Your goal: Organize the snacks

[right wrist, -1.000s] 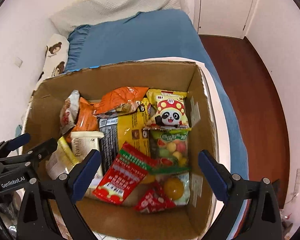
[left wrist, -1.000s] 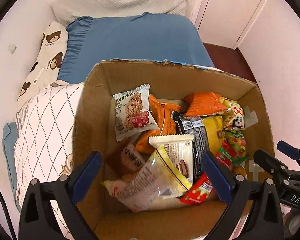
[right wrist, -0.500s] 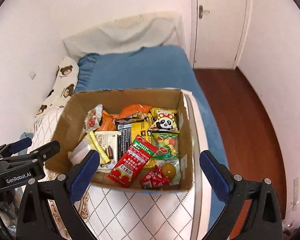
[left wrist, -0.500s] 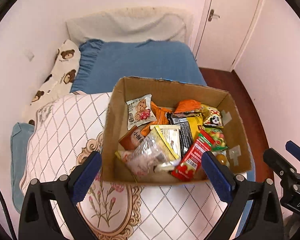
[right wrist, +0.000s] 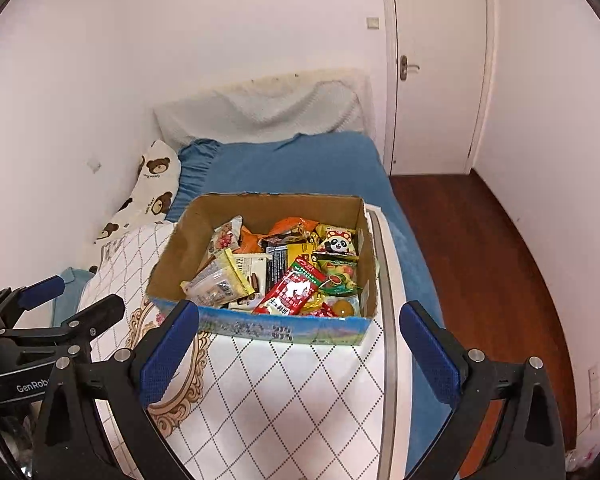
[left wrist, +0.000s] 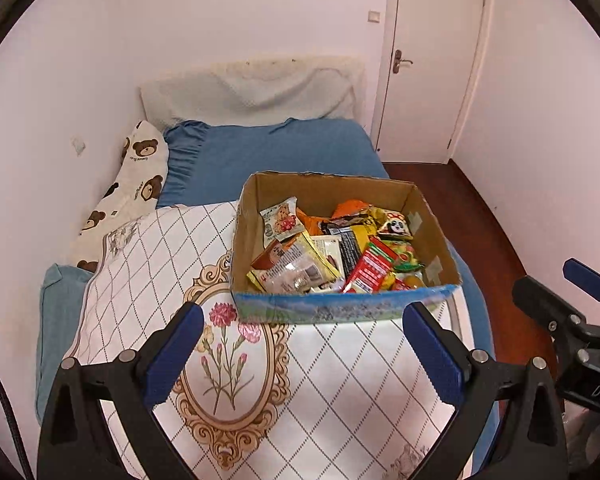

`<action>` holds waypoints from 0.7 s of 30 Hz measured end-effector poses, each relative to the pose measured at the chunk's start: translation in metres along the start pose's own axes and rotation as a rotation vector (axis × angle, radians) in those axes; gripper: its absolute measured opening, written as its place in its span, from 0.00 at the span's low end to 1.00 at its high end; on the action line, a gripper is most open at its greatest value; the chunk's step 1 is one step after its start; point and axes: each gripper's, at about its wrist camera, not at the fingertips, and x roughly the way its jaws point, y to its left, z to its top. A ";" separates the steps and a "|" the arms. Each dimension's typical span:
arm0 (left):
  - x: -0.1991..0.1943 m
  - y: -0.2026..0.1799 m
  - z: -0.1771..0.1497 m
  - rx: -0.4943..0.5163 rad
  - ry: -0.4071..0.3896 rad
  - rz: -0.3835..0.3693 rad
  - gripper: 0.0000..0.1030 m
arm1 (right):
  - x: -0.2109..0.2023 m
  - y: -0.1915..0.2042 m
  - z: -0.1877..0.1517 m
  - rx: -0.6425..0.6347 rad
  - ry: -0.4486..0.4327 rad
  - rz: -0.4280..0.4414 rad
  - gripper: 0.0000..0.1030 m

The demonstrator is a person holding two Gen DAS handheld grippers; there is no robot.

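An open cardboard box stands on a white patterned board that lies on the bed. It also shows in the right wrist view. It holds several snack packets, among them a red packet, a cookie packet and a panda packet. My left gripper is open and empty, held back from the box's near wall. My right gripper is open and empty too, level with the left one. Each gripper shows at the edge of the other's view.
The bed has a blue sheet, a bear-print pillow at the left wall and a padded white headboard. A dark wood floor runs along the right. A white door is shut at the back.
Both grippers have pulled back and up from just over the box. The box now looks small and whole, and the board in front of it shows. Both stay open.
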 end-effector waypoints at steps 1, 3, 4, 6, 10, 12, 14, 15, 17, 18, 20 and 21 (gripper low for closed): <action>-0.004 0.000 -0.003 -0.001 -0.006 0.000 0.99 | -0.007 0.002 -0.004 -0.004 -0.008 -0.003 0.99; -0.015 0.001 -0.010 -0.002 -0.020 0.008 0.99 | -0.019 0.005 -0.012 -0.001 -0.021 0.000 0.99; -0.020 0.001 -0.013 -0.007 -0.025 0.008 0.99 | -0.027 0.007 -0.016 0.000 -0.030 -0.002 0.99; -0.030 0.003 -0.020 -0.013 -0.034 0.007 0.99 | -0.041 0.008 -0.022 0.001 -0.047 -0.006 0.99; -0.048 0.005 -0.031 -0.013 -0.057 0.016 0.99 | -0.066 0.013 -0.030 0.006 -0.077 0.002 0.99; -0.055 0.006 -0.035 -0.018 -0.061 0.014 0.99 | -0.076 0.014 -0.032 0.004 -0.092 0.000 1.00; -0.061 0.006 -0.038 -0.018 -0.064 0.012 0.99 | -0.084 0.013 -0.033 0.003 -0.099 -0.006 1.00; -0.064 0.006 -0.039 -0.019 -0.067 0.012 0.99 | -0.088 0.013 -0.034 0.007 -0.100 -0.003 1.00; -0.071 0.006 -0.041 -0.016 -0.082 0.017 0.99 | -0.093 0.012 -0.036 0.004 -0.112 -0.016 1.00; -0.073 0.006 -0.042 -0.015 -0.087 0.020 0.99 | -0.096 0.012 -0.037 0.002 -0.116 -0.025 1.00; -0.077 0.006 -0.043 -0.014 -0.095 0.020 0.99 | -0.098 0.010 -0.038 0.008 -0.119 -0.025 1.00; -0.079 0.006 -0.043 -0.014 -0.096 0.019 0.99 | -0.099 0.010 -0.039 0.008 -0.118 -0.028 1.00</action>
